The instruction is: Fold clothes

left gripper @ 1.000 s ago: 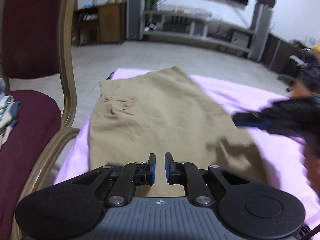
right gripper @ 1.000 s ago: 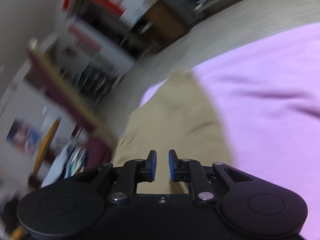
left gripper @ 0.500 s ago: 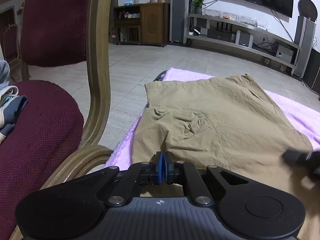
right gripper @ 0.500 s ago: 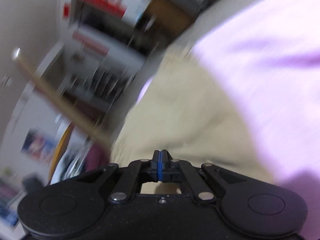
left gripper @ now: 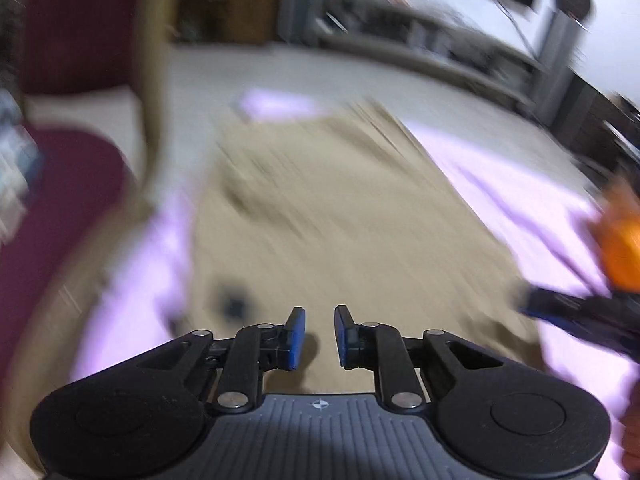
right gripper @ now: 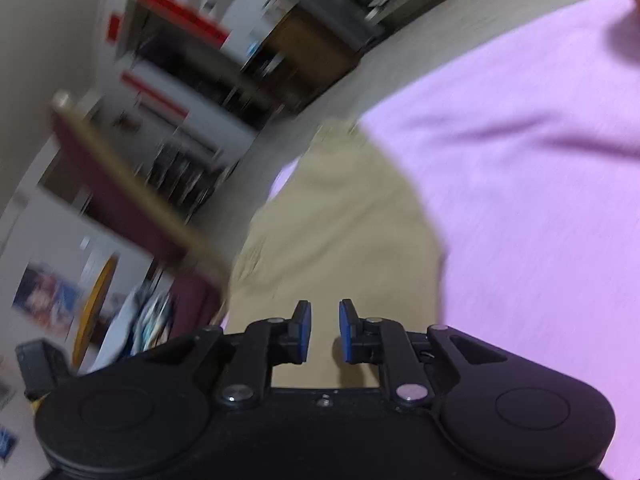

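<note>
Khaki garment (left gripper: 332, 216) on pink cloth (left gripper: 516, 184), maroon chair (left gripper: 60, 184) seemingly alongside

Plain khaki-tan cloth garment (left gripper: 332, 216), no pattern, is laid on a lilac-pink cloth cover (left gripper: 516, 184). Black tools with blue pads are seen: left tool (left gripper: 319, 334), right tool (right gripper: 324, 330). Maroon-upholstered chair with gold-toned frame (left gripper: 80, 184) is noted.

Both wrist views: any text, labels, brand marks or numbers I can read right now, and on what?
No readable text in either view; both are motion-blurred.
Red strips on the shelving: any writing too blurred to read.
Poster on the wall: blurred, unreadable.
Left tool body: a small cross-shaped mark, no letters.
Khaki garment: no label visible.
</note>
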